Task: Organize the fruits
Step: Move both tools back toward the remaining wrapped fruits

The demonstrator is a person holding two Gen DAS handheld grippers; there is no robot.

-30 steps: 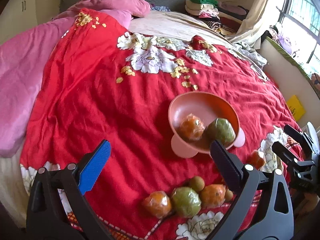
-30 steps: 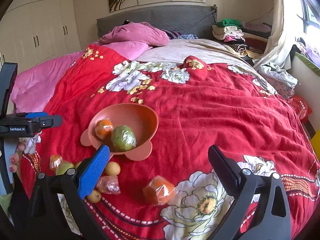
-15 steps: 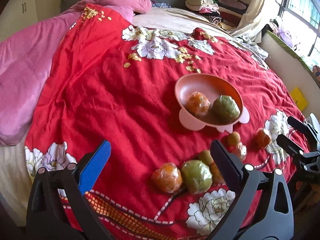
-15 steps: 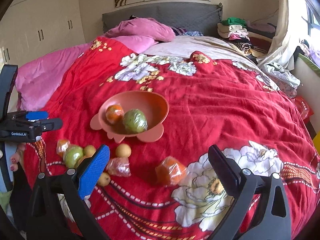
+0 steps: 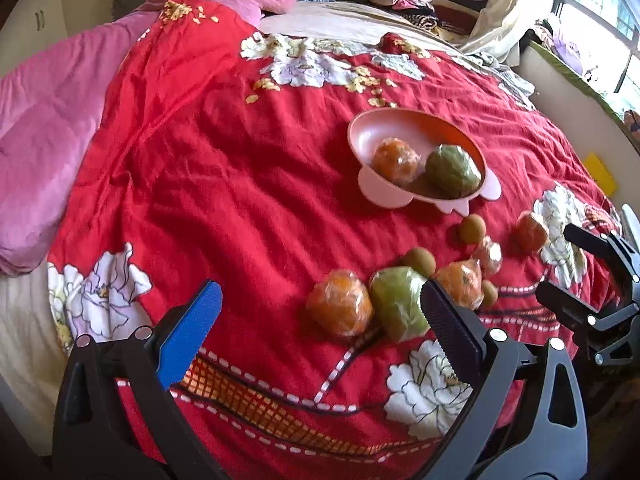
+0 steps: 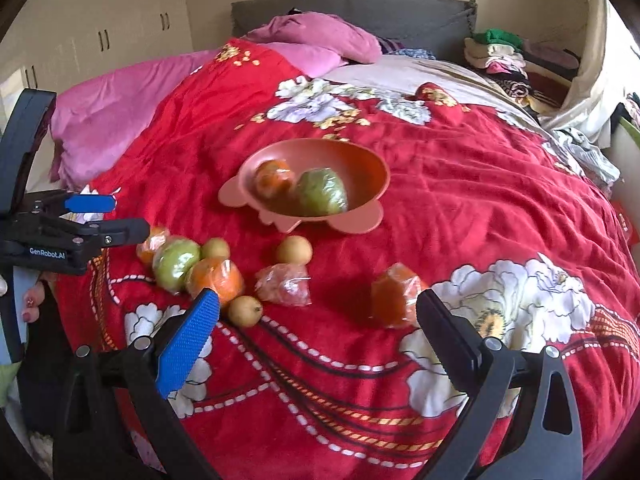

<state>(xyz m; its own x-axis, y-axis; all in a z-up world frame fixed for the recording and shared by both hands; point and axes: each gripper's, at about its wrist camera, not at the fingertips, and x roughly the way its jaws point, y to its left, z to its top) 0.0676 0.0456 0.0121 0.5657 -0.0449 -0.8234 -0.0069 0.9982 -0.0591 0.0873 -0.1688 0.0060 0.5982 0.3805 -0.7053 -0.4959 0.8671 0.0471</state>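
We hold both grippers above the near edge of a red floral quilt (image 6: 460, 208) spread over the bed. Our left gripper (image 5: 320, 320) has its fingers spread wide with nothing between them, and our right gripper (image 6: 316, 320) is likewise spread and carries nothing. A pink bowl (image 6: 360, 168) sits on the quilt further in, holding a wrapped orange (image 6: 274, 178) and a wrapped green fruit (image 6: 322, 192) side by side, touching. Nearer us, loose fruit lies on the quilt: a second wrapped orange (image 5: 340, 308) pressed against a second wrapped green fruit (image 5: 396, 304), with a third wrapped orange (image 5: 460, 282) just beyond it. Small brown fruits (image 5: 472, 229) lie scattered among and around these, near the bowl's foot. A small wrapped packet (image 6: 285, 289) rests just right of the cluster, and a lone wrapped orange (image 6: 394, 300) lies apart, just in front of our right gripper's dark finger. A pink blanket (image 6: 120, 108) lies along the left of the bed
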